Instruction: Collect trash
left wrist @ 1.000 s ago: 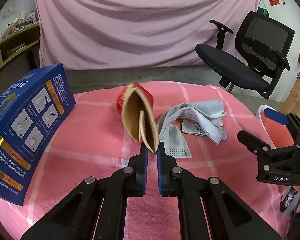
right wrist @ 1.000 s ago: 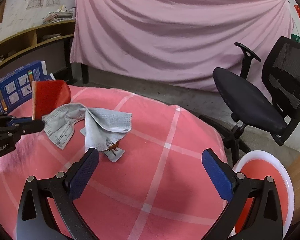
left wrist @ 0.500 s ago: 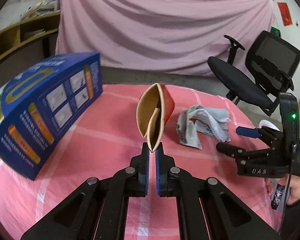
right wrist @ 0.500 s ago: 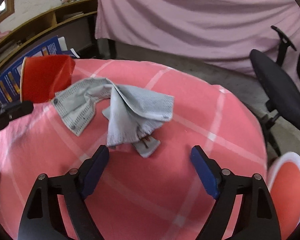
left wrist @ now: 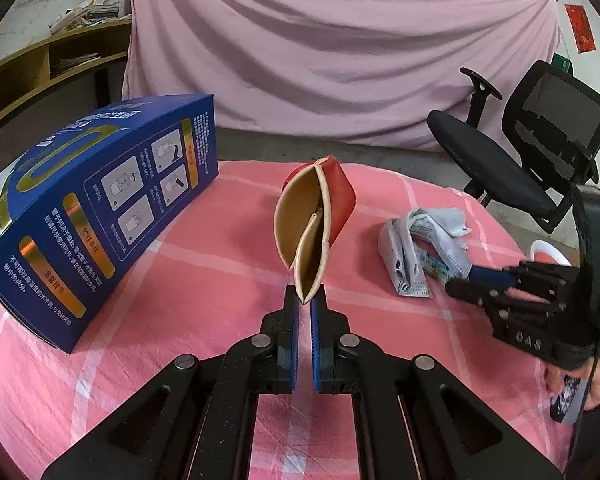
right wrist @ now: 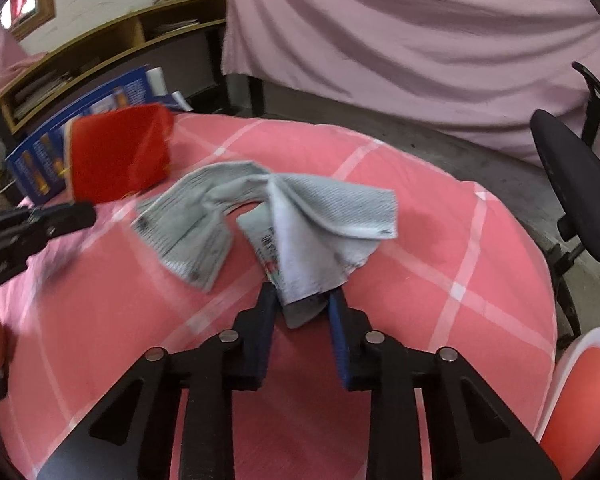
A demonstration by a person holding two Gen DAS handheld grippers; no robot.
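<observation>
- Trash sits in two lots on my pink-checked tabletop point(left wrist: 204, 280): a flattened red paper cup point(left wrist: 316, 220) and a heap of grey face masks point(right wrist: 284, 216) with a printed wrapper tucked under it.
- My left tongs point(left wrist: 304, 300) are pressed together on the cup's lower rim, and the cup stands upright above the cloth, its tan inside facing my left camera.
- My right tongs point(right wrist: 302, 300) are closing, with the near corner of the grey masks and a dark scrap between the pads; from the right wrist view the pads look to be pinching that corner, while the rest of the heap lies on the cloth.
- In the left wrist view the right tongs reach in from the right edge to the near end of the masks, with a hand point(left wrist: 580, 380) behind them.
- A blue carton point(left wrist: 100, 208) lies on its side at the left of the tabletop, well apart from the masks, near the cup.
- The tabletop is round, and its far edge curves away just beyond the masks.
- Beyond it hangs a pink curtain point(left wrist: 340, 60) over a bare grey floor; a black office chair point(left wrist: 540, 152) stands to the right and wooden shelves point(right wrist: 112, 52) with papers to the left.
- A white-rimmed red bin point(right wrist: 580, 392) sits low, beside the tabletop's right edge.
- Bare cloth lies open between the carton and the cup, and to the right of the masks.
</observation>
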